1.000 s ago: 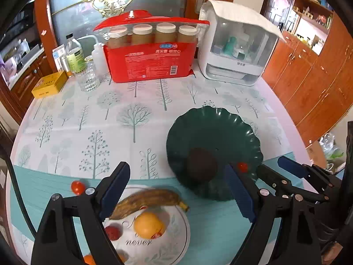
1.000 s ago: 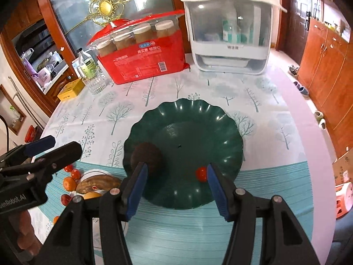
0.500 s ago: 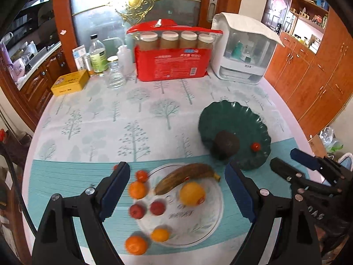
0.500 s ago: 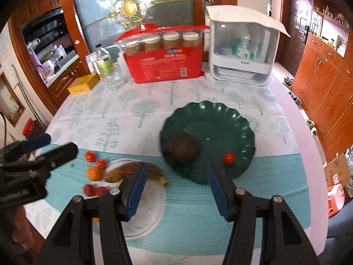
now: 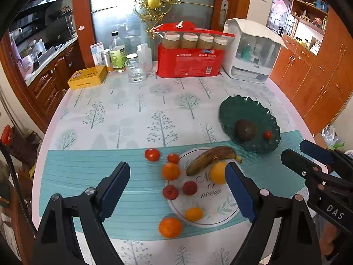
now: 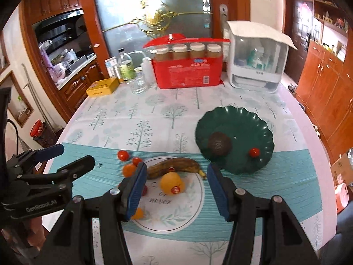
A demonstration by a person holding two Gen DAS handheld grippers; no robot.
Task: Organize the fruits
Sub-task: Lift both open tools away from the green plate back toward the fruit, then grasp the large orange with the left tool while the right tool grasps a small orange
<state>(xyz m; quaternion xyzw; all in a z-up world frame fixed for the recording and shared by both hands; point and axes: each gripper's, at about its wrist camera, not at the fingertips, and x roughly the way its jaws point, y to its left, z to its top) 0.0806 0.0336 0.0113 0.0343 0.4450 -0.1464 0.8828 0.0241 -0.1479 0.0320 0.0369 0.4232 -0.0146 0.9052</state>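
Left wrist: left tongs point(image 5: 177, 190), right tongs point(image 6: 176, 186) both agape, empty; banana point(image 5: 211, 159) overhangs white plate point(image 5: 220, 216) rim.

From my right camera, my right gripper's left finger point(image 6: 135, 195) hides part of the white plate point(image 6: 187, 218). A small orange fruit point(image 6: 138, 213) pokes out from under it, and I only see a red sliver point(image 6: 144, 190) of another fruit beside it. I cannot tell what that red one is.

From my left camera, the right finger point(image 5: 240, 193) covers the edge of the yellow orange point(image 5: 217, 172).

The orange at the front point(image 5: 171, 227) looks blurry.

The words on the red pack point(image 5: 189, 63) are too small for me to read.

Both grippers' handles are cut off at the bottom edge.
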